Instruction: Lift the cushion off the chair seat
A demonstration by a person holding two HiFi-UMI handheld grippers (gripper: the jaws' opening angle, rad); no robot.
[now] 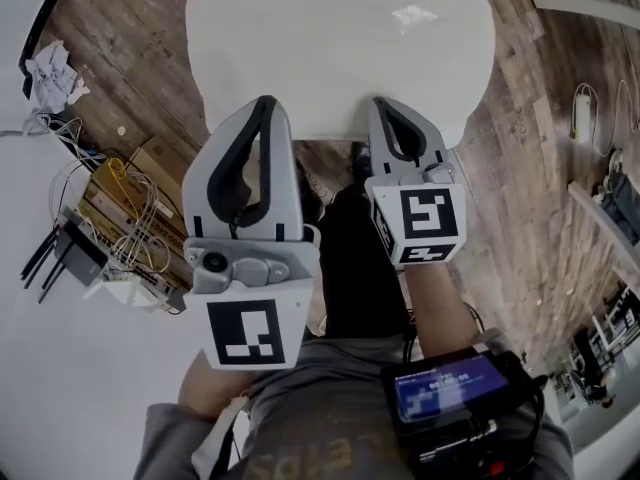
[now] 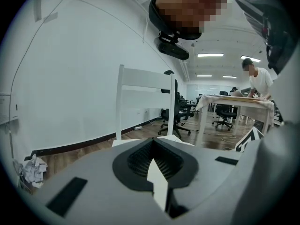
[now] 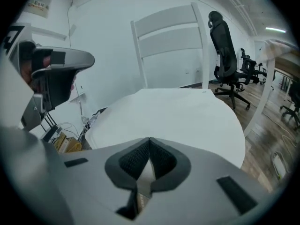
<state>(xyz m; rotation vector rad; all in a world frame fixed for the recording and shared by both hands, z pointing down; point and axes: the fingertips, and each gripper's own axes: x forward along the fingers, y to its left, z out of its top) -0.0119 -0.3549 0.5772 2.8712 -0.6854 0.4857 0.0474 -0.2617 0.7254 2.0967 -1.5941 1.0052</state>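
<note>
A white round cushion (image 1: 340, 48) lies on the seat of a white chair, whose slatted back (image 3: 171, 29) rises behind it in the right gripper view. My left gripper (image 1: 262, 103) hangs at the cushion's near edge, on the left, its jaws shut with nothing between them. Beside it, my right gripper (image 1: 380, 103) is also shut and empty at the same near edge. In the right gripper view the cushion (image 3: 173, 121) spreads out just beyond the gripper's tips (image 3: 149, 139). The left gripper view looks level past its tips (image 2: 152, 140) to the chair back (image 2: 145, 86).
A cardboard box with tangled cables (image 1: 120, 208) and crumpled paper (image 1: 50, 73) sit on the wooden floor to the left, against a white wall. A power strip (image 1: 582, 118) lies at the right. Office chairs (image 2: 176, 111) and a person at a table (image 2: 258, 78) are farther back.
</note>
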